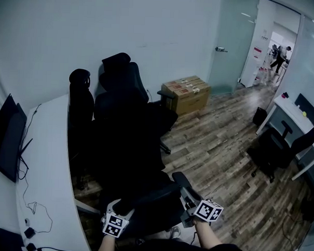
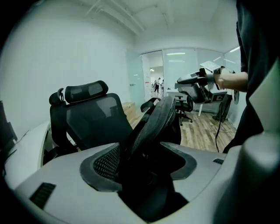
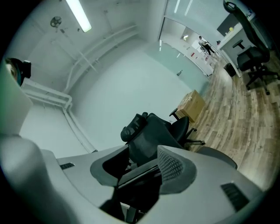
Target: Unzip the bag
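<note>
Left gripper [image 2: 143,161]: head view seven o'clock, jaws spread round a black curved piece [image 2: 154,122].
Right gripper [image 3: 141,169]: five o'clock, jaws spread.

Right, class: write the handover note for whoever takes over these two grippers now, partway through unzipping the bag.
Left gripper: jaws open, a black padded band stands between them, unclamped.
Right gripper: jaws open around a dark flat edge, no grip.
Bag: probably the black bulk between both grippers in the head view; too dark to see the zip.
Done: cannot tell.
To do: find the zip pull, check it.
</note>
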Motion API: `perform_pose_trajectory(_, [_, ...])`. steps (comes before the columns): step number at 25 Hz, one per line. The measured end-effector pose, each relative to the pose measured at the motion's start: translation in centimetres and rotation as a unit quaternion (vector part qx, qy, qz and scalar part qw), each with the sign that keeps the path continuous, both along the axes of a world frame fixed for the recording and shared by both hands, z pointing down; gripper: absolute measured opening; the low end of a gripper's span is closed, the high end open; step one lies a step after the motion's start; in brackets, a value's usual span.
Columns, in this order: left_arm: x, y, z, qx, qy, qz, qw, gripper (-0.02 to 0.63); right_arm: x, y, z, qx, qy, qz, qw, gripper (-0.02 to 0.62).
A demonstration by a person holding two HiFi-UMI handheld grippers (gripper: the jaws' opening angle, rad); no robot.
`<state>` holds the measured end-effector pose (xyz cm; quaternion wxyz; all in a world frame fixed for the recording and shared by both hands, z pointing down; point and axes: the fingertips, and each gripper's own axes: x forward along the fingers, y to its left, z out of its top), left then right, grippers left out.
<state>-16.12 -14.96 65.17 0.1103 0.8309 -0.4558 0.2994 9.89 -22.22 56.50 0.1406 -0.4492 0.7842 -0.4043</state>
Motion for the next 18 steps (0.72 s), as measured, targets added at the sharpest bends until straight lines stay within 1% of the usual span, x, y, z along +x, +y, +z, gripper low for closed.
perform_pose_trajectory(2, [0.0,0.6,-1.1,0.014,0.019,0.003,0.9997,0.295,-1.1,0.7,-0.5,0.014,0.013,-0.007,1.000,0.184])
perform_pose_trajectory(6, [-0.1,1.2,-3.5,0.050,0.037,0.005,0.9981,0.295,-3.2,2.3,-1.2,0.038,0.042,-0.020,0.998,0.184])
perform_pose_trajectory(11, [-1.0,1.8,-6.4,0.094,0.069,-0.009,0.9931,0.295,-5.6,4.1,-1.8,0.070,0.078,-0.036,0.994,0.183])
perform_pose_trajectory(18, [-2.0,3.5,-8.4,0.128,0.084,-0.003,0.9882,0.295,-8.7,6.6,-2.1,0.095,0.116,-0.048,0.988,0.183])
